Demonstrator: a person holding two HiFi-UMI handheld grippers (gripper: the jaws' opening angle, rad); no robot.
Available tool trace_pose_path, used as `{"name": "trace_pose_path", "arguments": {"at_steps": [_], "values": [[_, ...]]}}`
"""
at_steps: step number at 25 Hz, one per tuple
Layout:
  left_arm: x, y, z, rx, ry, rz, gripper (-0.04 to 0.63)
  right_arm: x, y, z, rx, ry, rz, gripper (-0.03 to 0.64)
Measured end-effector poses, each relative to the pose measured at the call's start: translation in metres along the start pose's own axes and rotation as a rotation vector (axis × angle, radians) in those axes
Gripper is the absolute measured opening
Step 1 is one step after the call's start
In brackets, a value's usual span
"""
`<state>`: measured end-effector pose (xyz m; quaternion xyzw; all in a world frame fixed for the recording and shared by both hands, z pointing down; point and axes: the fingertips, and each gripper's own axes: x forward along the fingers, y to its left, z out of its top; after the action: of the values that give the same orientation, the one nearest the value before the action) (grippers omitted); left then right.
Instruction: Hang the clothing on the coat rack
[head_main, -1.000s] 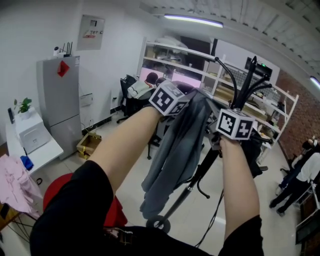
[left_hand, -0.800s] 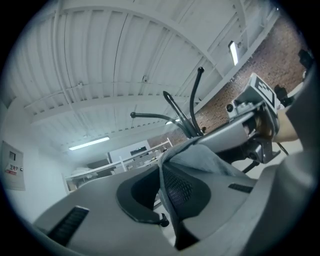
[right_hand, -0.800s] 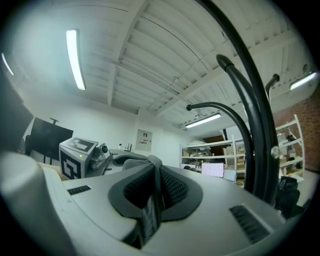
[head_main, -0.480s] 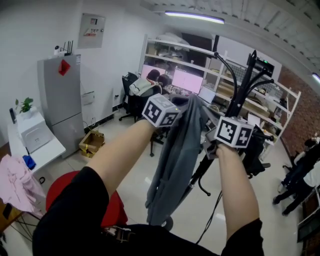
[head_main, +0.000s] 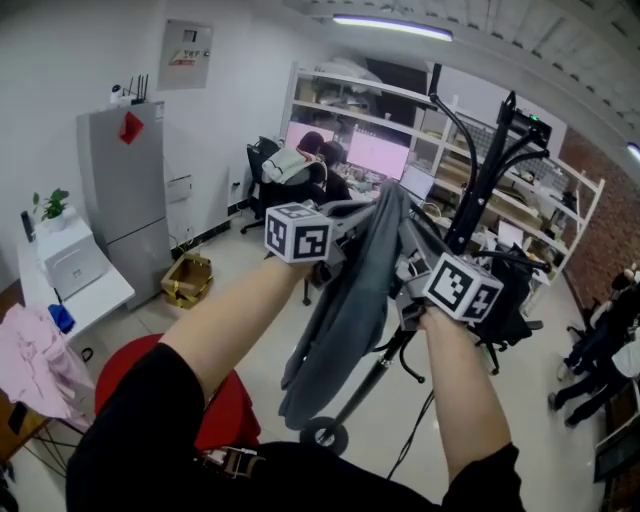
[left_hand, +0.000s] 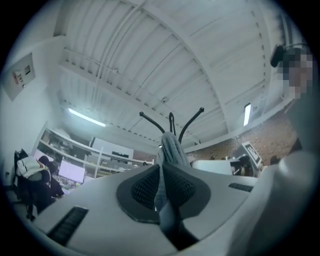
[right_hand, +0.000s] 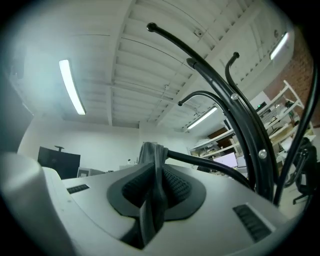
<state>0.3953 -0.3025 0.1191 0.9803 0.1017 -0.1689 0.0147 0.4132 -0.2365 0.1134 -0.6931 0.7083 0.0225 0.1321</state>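
A grey garment (head_main: 350, 300) hangs between my two grippers in front of the black coat rack (head_main: 478, 180). My left gripper (head_main: 340, 228) is shut on a fold of it. In the left gripper view the cloth (left_hand: 171, 145) stands up from the closed pads, with the rack's hooks (left_hand: 170, 122) behind. My right gripper (head_main: 412, 272) sits close to the rack's pole. In the right gripper view the cloth (right_hand: 150, 150) lies over a hook arm (right_hand: 210, 162) and is still pinched between the pads (right_hand: 175, 187). Those jaws have just been opening.
The rack's round base (head_main: 322, 436) stands on the floor below the garment. A red stool (head_main: 225, 420) is under my left arm. A grey fridge (head_main: 125, 180), a white table (head_main: 70, 290), pink cloth (head_main: 35, 365) and a cardboard box (head_main: 185, 280) are on the left. People sit at shelves (head_main: 370, 150) behind.
Both grippers have come down with the garment. The left cube has rolled and shifted left. The right gripper has sunk beside the rack's pole.
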Motion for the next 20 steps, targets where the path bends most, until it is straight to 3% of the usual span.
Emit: {"name": "trace_pose_path", "arguments": {"at_steps": [3, 8, 15, 20], "values": [[-0.013, 0.003, -0.002, -0.058, -0.04, -0.002, 0.011, -0.013, -0.003, -0.017, -0.046, 0.014, -0.016, 0.049], [-0.025, 0.003, -0.008, -0.067, -0.077, 0.021, 0.011, -0.039, 0.001, -0.038, -0.096, 0.03, 0.011, 0.049], [-0.067, 0.016, -0.029, -0.028, -0.034, 0.148, 0.009, -0.074, 0.028, -0.059, -0.136, 0.055, 0.118, 0.049], [-0.123, -0.015, -0.048, 0.011, -0.008, 0.185, 0.009, -0.098, 0.037, -0.084, -0.139, 0.086, 0.195, 0.049]]}}
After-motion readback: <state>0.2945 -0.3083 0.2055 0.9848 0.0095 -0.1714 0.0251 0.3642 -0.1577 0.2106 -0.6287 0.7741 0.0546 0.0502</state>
